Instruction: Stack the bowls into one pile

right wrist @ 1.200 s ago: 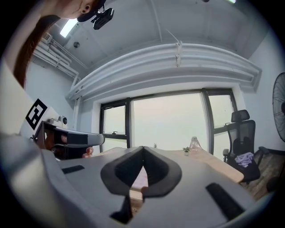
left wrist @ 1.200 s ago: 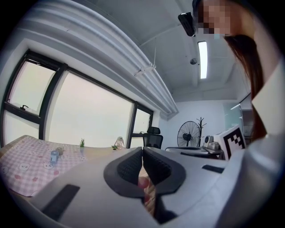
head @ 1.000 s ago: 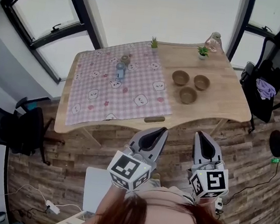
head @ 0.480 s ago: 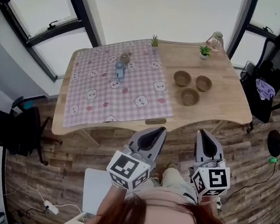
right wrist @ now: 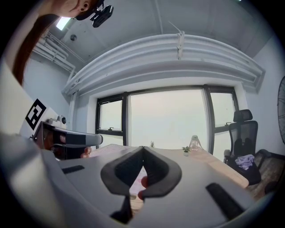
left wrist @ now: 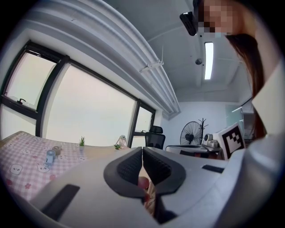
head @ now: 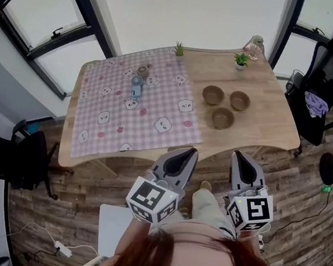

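My left claw (head: 189,154) and right claw (head: 239,157) sit low in the frame, each pinched shut tip to tip with nothing in it. The bowls lie unstacked on the bare wood of the table (head: 270,121), right of centre. They are above both claws and well apart from them. The nearest bowl (head: 222,118) is just below the other two bowls (head: 213,95), beside the pink checked cloth (head: 133,107).

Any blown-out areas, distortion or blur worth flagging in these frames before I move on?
Head view: evenly lit, the bowls sharp, window frame bowed by the wide lens. Left gripper view: window blown out white, black fisheye corners. Right gripper view: window likewise overexposed, corners black.
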Available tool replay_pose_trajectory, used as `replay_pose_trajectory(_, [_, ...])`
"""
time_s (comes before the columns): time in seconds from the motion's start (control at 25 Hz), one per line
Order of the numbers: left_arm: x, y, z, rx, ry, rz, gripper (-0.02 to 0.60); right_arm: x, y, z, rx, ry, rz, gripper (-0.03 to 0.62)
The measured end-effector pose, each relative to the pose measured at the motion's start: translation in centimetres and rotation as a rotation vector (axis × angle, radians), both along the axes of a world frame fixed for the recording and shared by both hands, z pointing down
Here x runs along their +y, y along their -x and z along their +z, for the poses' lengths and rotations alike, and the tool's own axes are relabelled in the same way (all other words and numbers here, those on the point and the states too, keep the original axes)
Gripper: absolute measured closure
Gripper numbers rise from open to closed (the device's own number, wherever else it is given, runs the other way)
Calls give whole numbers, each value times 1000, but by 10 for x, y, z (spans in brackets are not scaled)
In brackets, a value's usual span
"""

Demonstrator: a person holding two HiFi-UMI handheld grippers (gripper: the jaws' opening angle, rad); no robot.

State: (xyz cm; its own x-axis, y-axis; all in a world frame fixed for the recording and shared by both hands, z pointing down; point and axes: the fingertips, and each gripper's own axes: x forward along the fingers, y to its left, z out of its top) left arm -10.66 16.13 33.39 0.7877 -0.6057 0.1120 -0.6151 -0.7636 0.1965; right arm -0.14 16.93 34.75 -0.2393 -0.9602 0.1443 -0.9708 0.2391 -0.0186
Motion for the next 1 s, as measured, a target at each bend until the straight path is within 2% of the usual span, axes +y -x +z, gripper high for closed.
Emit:
replay_pose_trajectory(0.44, [-43,-48,1,-26,-1,28,571,-44,-37,7,-2,18,-7,594])
replay_pose_trajectory(1.0, [-106,-99,10,-44,15,0,571,-110,-79,24,21,56,-62,594])
